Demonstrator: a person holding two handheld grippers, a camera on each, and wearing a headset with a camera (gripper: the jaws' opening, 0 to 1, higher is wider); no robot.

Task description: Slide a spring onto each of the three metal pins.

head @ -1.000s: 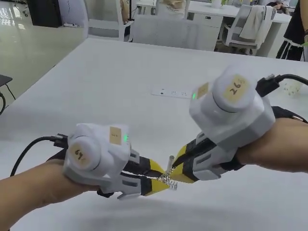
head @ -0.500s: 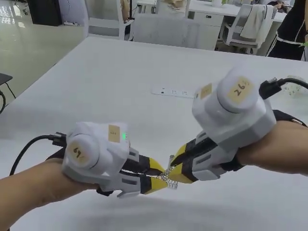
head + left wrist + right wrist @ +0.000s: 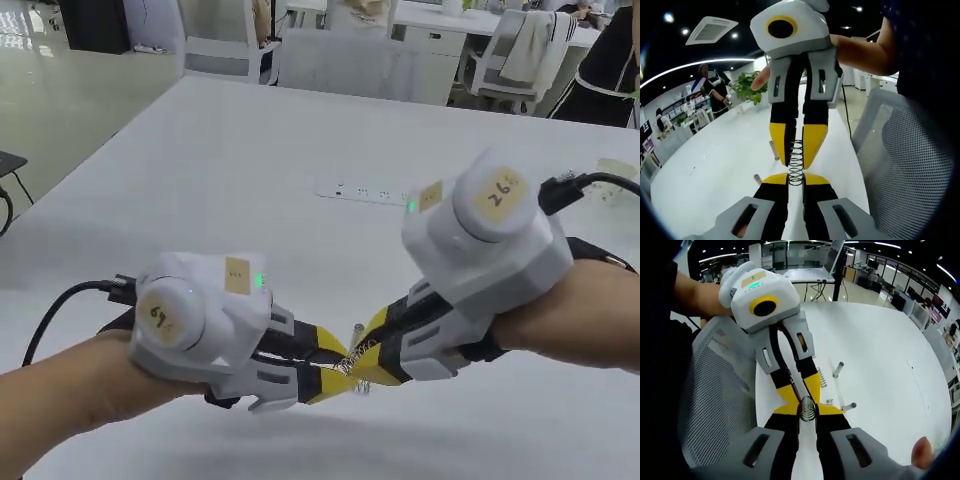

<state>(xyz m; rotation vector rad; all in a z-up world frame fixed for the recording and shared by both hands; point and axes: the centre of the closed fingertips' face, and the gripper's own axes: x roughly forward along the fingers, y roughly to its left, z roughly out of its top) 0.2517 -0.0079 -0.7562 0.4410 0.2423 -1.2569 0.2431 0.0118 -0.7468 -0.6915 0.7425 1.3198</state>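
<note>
Left gripper view: nearest us the left gripper [image 3: 796,179] has its fingers pinching the spring [image 3: 796,150], the right gripper [image 3: 796,161] pinching it too and closer than a second ago, so we call it a mid-air regrip, two pins [image 3: 773,150] beyond still bare on the table [image 3: 715,165].

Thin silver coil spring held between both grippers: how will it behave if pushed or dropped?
Probably flexible: the thin silver coil spring has fine, open coils, so it would likely bend or compress under a push. Likely very light, being slim beside the left gripper and right gripper. Round-bodied, it may roll on the smooth white table if dropped.
</note>
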